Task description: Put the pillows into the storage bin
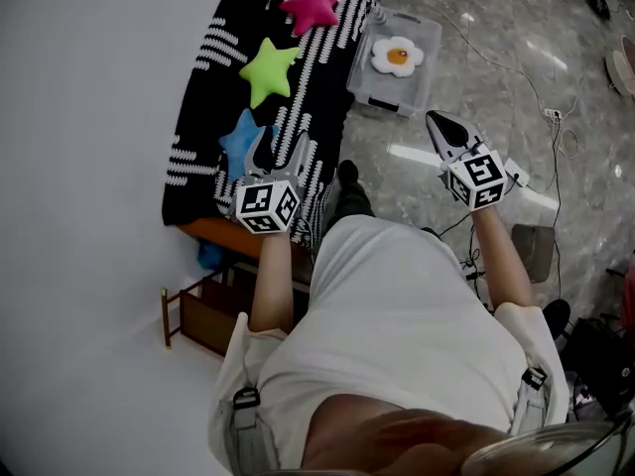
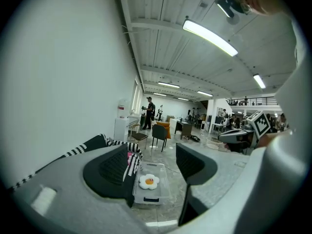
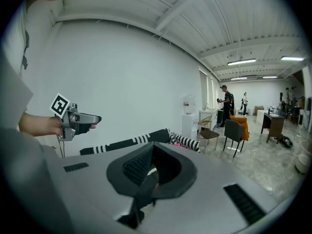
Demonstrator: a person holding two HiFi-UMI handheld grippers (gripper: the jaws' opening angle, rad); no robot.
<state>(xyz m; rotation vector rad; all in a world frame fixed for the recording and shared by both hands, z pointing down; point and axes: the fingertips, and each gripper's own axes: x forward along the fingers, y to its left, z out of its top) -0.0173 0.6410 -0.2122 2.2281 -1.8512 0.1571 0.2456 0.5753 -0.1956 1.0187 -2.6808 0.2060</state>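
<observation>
Three star pillows lie on a black-and-white striped couch (image 1: 198,137): pink (image 1: 313,6), green (image 1: 270,69) and blue (image 1: 236,139). On the floor beside the couch stands a clear storage bin (image 1: 370,79) holding a fried-egg pillow (image 1: 397,56); the left gripper view also shows this bin (image 2: 161,191) and the egg pillow (image 2: 149,181). My left gripper (image 1: 282,139) hovers by the blue star, open and empty (image 2: 153,162). My right gripper (image 1: 438,120) hangs over the floor right of the bin, its jaws together with nothing held (image 3: 148,172).
A white wall runs along the left. Below the couch end is an orange-topped wooden side table (image 1: 213,234). Cables and a power strip (image 1: 552,115) lie on the marble floor at right. Chairs (image 2: 158,132) and people stand far down the hall.
</observation>
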